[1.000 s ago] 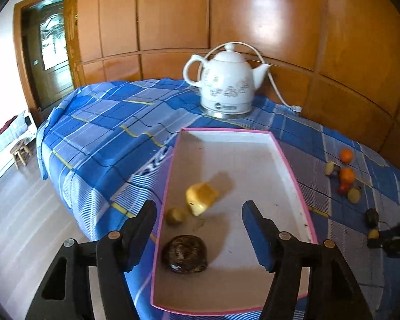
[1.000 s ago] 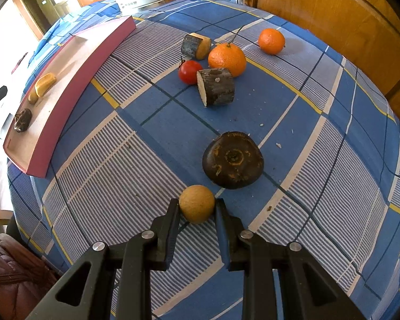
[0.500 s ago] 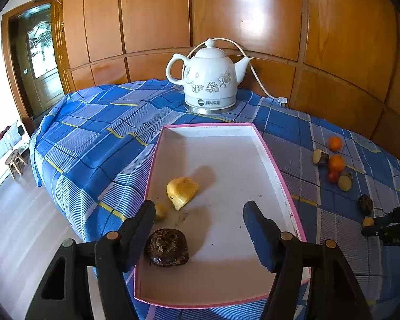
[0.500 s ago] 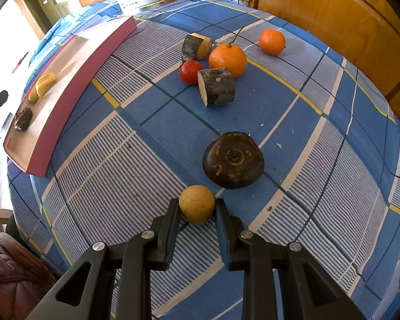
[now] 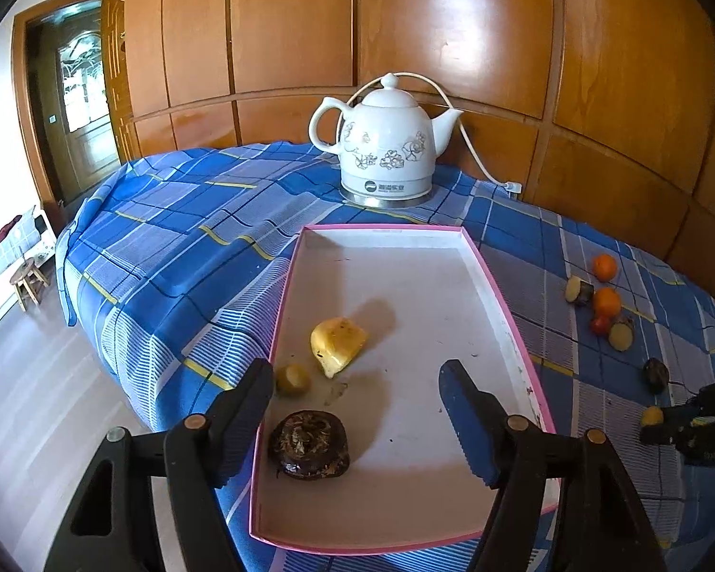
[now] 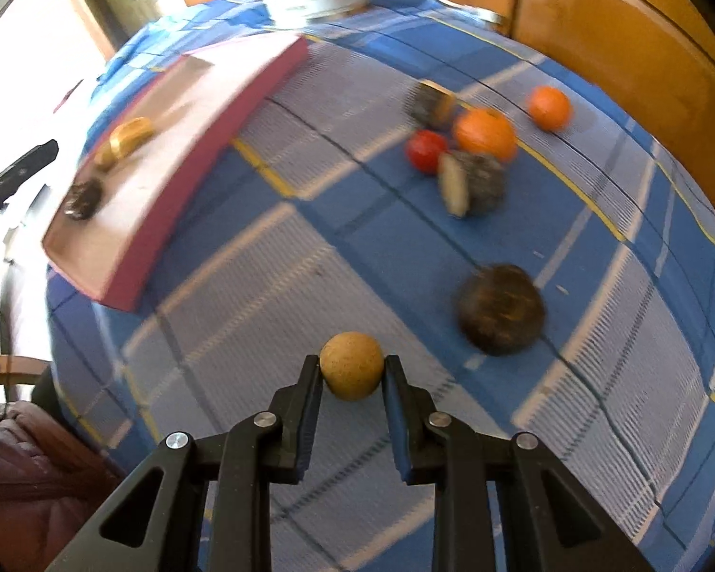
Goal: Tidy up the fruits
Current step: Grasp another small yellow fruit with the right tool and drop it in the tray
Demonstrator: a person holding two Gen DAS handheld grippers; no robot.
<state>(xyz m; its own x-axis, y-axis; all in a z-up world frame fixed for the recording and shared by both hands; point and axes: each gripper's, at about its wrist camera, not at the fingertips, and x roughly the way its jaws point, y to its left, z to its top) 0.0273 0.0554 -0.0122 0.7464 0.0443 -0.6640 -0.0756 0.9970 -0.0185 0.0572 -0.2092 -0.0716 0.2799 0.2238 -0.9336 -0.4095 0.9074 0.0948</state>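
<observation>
My right gripper (image 6: 352,368) is shut on a small round tan fruit (image 6: 352,365) and holds it above the blue checked cloth. It also shows far right in the left wrist view (image 5: 652,415). My left gripper (image 5: 357,381) is open and empty over the near end of the pink-rimmed tray (image 5: 495,286). In the tray lie a yellow fruit piece (image 5: 337,345), a small tan fruit (image 5: 293,379) and a dark round fruit (image 5: 309,443). On the cloth lie two oranges (image 6: 485,133), a red tomato (image 6: 425,150), two cut dark pieces (image 6: 472,183) and a dark brown fruit (image 6: 500,309).
A white electric kettle (image 5: 385,143) with a cord stands behind the tray by the wooden wall panels (image 5: 453,38). The table edge drops to the floor on the left, where a small stool (image 5: 26,276) stands. The tray shows at left in the right wrist view (image 6: 176,162).
My right gripper has lifted the tan fruit off the cloth and swung; the view is blurred. My left gripper has drawn back and risen over the tray, still open.
</observation>
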